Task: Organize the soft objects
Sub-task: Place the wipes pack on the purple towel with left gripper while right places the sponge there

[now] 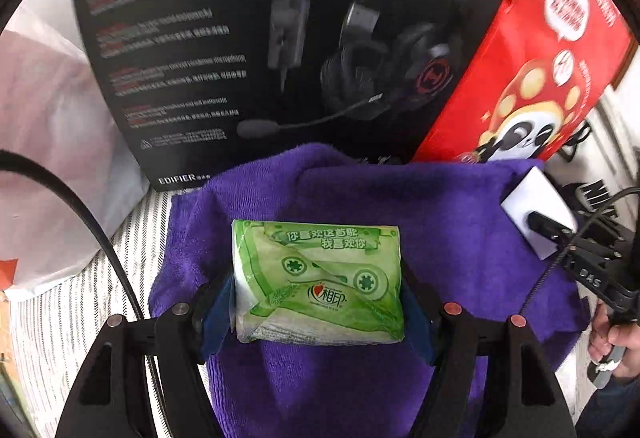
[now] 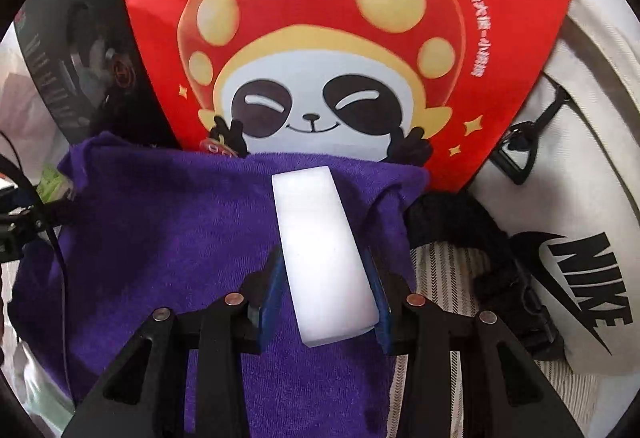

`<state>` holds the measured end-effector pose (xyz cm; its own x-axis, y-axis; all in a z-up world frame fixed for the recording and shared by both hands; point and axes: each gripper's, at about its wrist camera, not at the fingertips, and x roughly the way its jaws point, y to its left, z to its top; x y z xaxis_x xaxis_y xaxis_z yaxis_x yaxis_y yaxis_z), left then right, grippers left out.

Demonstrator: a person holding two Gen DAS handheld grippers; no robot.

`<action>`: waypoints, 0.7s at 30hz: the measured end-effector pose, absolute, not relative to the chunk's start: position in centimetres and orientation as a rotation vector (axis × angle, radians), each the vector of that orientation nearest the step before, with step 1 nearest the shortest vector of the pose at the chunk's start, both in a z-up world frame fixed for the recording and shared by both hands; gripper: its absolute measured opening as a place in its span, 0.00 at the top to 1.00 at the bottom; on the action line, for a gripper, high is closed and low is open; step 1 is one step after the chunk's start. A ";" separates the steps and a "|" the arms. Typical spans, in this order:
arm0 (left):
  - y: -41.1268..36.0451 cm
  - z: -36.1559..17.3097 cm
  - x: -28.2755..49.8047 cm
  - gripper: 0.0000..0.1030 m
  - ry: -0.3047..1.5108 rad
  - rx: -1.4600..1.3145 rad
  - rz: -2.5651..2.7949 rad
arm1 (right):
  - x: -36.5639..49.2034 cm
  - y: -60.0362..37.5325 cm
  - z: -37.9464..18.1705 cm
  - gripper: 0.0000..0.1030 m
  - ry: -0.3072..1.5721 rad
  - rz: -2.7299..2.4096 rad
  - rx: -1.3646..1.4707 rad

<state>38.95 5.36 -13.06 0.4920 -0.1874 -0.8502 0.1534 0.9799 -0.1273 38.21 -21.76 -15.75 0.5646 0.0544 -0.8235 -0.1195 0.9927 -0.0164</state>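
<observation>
My left gripper (image 1: 318,294) is shut on a green tissue pack (image 1: 320,282) and holds it over a folded purple towel (image 1: 460,238). My right gripper (image 2: 322,290) is shut on a white sponge block (image 2: 320,246), over the right part of the same purple towel (image 2: 160,222). The white sponge (image 1: 536,210) and the right gripper also show at the right edge of the left wrist view. The tissue pack is a green sliver (image 2: 52,182) at the left edge of the right wrist view.
A black headset box (image 1: 240,38) and a red panda box (image 1: 540,70) stand behind the towel. A white Nike bag (image 2: 580,198) with black straps lies to the right. Striped cloth (image 1: 80,310) covers the surface. A pale plastic bag (image 1: 48,142) lies at the left.
</observation>
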 end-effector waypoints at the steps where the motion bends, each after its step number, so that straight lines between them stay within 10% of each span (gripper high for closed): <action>1: 5.1 -13.4 39.2 0.31 1.053 -0.026 -0.200 | 38.3 -21.9 -16.0 0.62 0.971 0.103 -0.067; 21: -0.4 -16.5 40.4 0.23 1.082 0.129 -0.141 | 38.9 -21.1 -17.2 0.52 1.002 0.129 -0.094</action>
